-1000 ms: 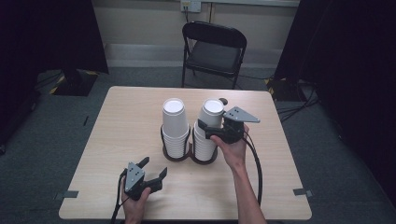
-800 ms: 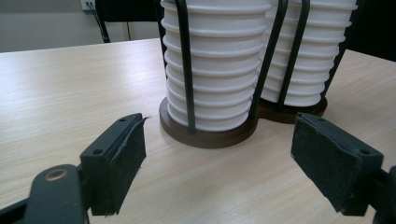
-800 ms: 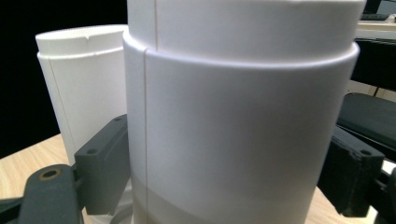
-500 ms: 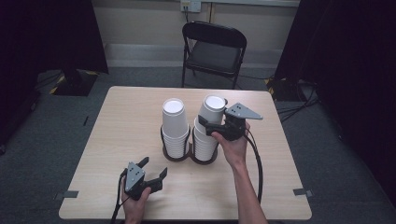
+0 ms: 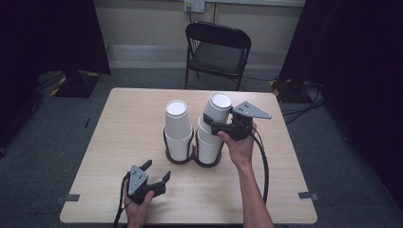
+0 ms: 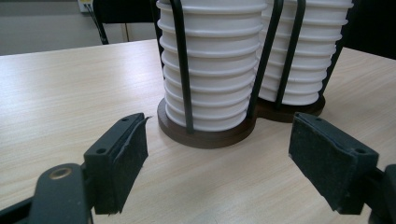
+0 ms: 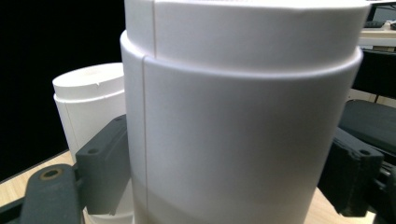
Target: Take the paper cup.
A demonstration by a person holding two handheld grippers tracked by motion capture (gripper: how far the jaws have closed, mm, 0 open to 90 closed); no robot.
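Observation:
Two stacks of white paper cups stand upside down in a dark twin wire holder (image 5: 170, 154) at mid-table: a left stack (image 5: 178, 128) and a right stack (image 5: 209, 145). My right gripper (image 5: 212, 121) is shut on the top cup (image 5: 219, 107) of the right stack, which leans to the right above the cups below it. In the right gripper view this cup (image 7: 243, 121) sits between the pads of my right gripper (image 7: 229, 179), with the left stack (image 7: 88, 102) behind. My left gripper (image 5: 157, 169) rests open near the front edge, its jaws (image 6: 217, 149) facing the holder base (image 6: 205, 137).
The light wooden table (image 5: 119, 123) has free room to the left and in front of the holder. A black folding chair (image 5: 216, 52) stands behind the far edge. A cable (image 5: 263, 166) trails from the right gripper along the forearm.
My right gripper has risen slightly with the top cup, which now tilts more to the right. The left gripper has stayed put.

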